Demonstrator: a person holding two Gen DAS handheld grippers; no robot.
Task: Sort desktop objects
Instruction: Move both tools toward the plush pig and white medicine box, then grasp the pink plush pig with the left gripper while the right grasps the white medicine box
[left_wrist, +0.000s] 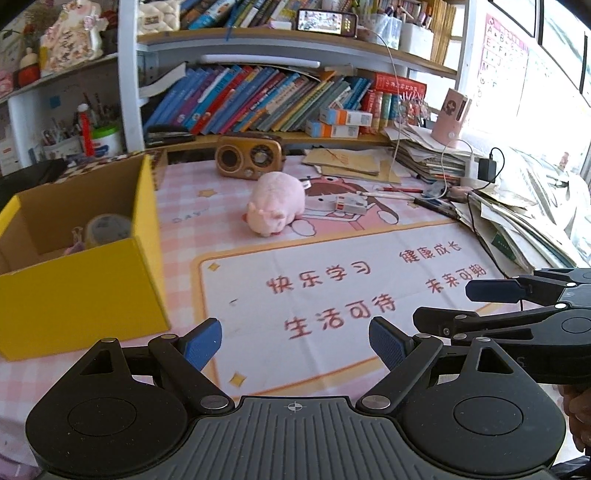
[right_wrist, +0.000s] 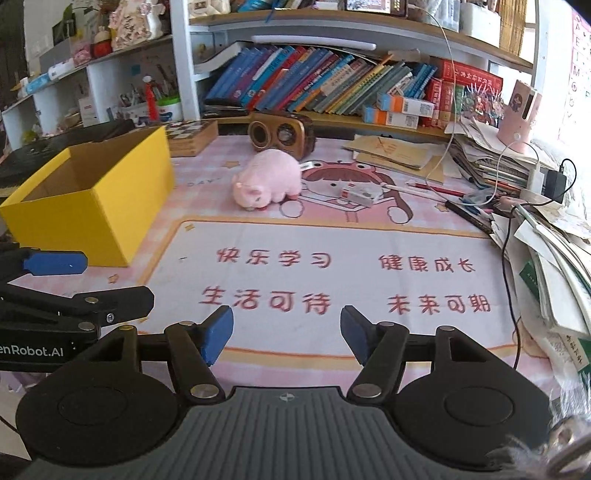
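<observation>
1. Bookshelves (left_wrist: 258, 99) fill the top of the frame, behind a counter (left_wrist: 332, 295) with a pink printed mat.
2. Left tool (left_wrist: 295, 343) at the bottom centre is spread and holds nothing.
3. Right tool (right_wrist: 286, 334) is also spread and holds nothing.
4. Pink plush pig (left_wrist: 277, 208) lies at the centre of the frame.
5. Yellow box (left_wrist: 74, 258) stands at the left.
6. Small white box (left_wrist: 351, 204) lies just right of the pig.

A pink plush pig (left_wrist: 276, 205) sits centre frame on a pink-and-white checked desk mat (left_wrist: 332, 295) with red lettering inside an orange-bordered white panel. At left, a bright yellow box (left_wrist: 85, 291) shows a plain brown interior. Blue-spined books (left_wrist: 258, 99) line the upper shelf; a brown wooden radio (left_wrist: 248, 156) sits below. Both grippers' blue pads (right_wrist: 218, 334) top black arms.
</observation>
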